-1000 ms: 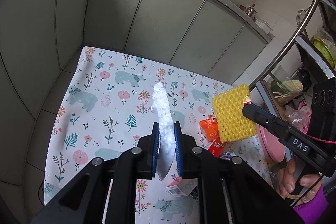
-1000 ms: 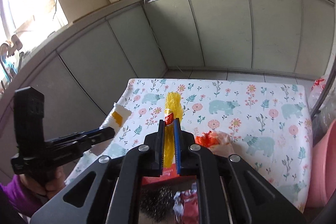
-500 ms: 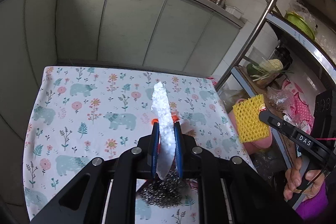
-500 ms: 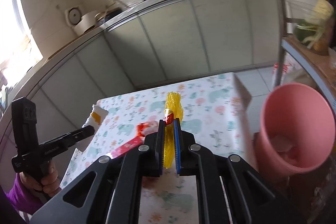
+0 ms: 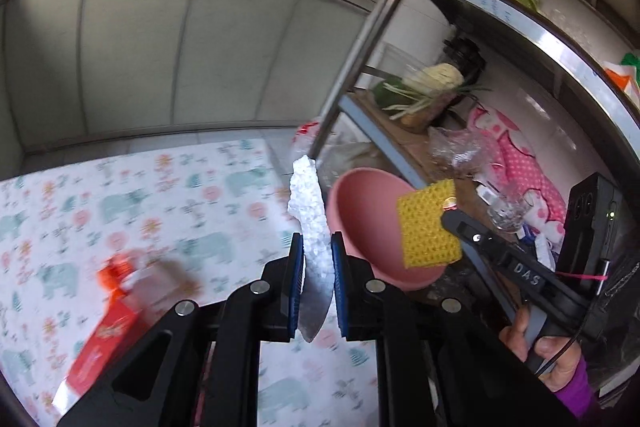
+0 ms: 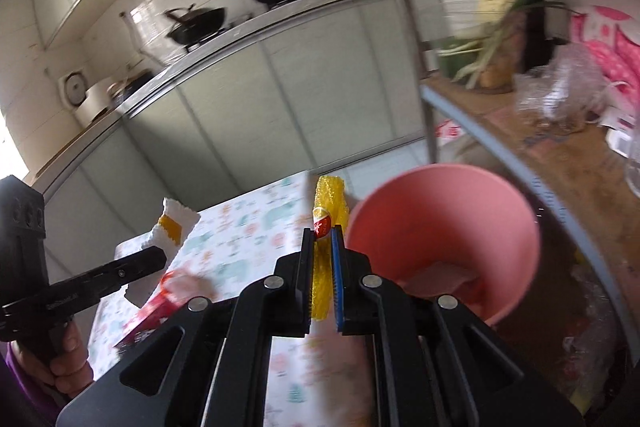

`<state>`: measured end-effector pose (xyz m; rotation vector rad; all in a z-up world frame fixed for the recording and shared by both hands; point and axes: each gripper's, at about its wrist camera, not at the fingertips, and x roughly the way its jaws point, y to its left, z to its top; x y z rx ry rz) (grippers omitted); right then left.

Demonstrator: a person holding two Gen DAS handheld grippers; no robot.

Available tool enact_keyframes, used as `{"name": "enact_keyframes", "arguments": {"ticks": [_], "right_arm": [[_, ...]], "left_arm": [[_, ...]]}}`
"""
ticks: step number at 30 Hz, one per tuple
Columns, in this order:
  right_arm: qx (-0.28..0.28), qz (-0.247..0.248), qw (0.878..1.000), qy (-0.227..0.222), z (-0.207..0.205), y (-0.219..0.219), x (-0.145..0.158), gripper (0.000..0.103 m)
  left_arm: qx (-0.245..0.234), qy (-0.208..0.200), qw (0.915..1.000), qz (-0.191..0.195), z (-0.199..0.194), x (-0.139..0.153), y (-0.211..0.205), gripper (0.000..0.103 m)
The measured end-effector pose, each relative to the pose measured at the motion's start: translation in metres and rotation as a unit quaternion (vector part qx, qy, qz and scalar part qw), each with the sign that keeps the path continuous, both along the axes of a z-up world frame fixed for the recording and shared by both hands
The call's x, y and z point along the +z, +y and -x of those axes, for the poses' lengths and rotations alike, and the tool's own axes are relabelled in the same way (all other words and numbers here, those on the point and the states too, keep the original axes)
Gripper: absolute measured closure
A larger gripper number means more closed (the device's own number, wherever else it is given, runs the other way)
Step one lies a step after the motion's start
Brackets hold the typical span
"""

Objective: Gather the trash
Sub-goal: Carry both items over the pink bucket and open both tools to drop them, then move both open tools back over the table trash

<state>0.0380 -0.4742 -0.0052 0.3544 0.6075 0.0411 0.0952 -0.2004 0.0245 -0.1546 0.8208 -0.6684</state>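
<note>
My left gripper (image 5: 316, 247) is shut on a white foam piece (image 5: 310, 211), held upright above the table's right edge; it also shows in the right wrist view (image 6: 168, 231). My right gripper (image 6: 322, 239) is shut on a yellow foam net (image 6: 326, 203) with a red sticker; it shows in the left wrist view (image 5: 426, 227) in front of the pink bin (image 5: 356, 211). The pink bin (image 6: 448, 227) stands just right of the table, its mouth tilted toward me, with some pale scraps inside.
The floral tablecloth table (image 5: 140, 211) holds a red box (image 5: 104, 339) and an orange wrapper (image 5: 116, 273). A metal shelf rack (image 5: 500, 15) with vegetables and bags stands right of the bin. Cabinets (image 5: 160, 47) run along the back.
Both grippers have swung right, away from the table's middle toward the pink bin, still holding their pieces. The bin is now close to both.
</note>
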Motion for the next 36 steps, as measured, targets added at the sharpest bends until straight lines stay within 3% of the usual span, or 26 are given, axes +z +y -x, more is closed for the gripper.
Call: {"name": "enact_keyframes", "arguments": {"ticks": [6,17,20,26,31,36], "right_arm": [[-0.036,0.005,0.999,0.008,-0.004,-0.038,-0.018,0.094],[-0.049,0.001,0.998,0.034,-0.014,-0.066,-0.047,0.093],[-0.056,0.004,0.997,0.049,-0.016,-0.069,-0.054,0.089],[-0.049,0.006,0.998,0.05,-0.015,-0.07,-0.057,0.077],[-0.038,0.002,0.998,0.043,-0.014,-0.064,-0.056,0.076],[-0.016,0.01,1.0,0.025,-0.011,-0.045,-0.042,0.076]], "left_arm": [[-0.059,0.003,0.9982,0.007,-0.011,-0.007,-0.075,0.09],[-0.088,0.014,0.9947,-0.05,-0.028,-0.05,-0.153,0.087],[-0.085,0.023,0.9936,-0.071,-0.032,-0.059,-0.159,0.069],[-0.077,0.021,0.9948,-0.063,-0.033,-0.055,-0.152,0.067],[-0.073,0.0,0.9956,-0.058,-0.02,-0.043,-0.14,0.067],[-0.07,-0.054,0.9934,-0.073,0.004,-0.021,-0.117,0.067]]}}
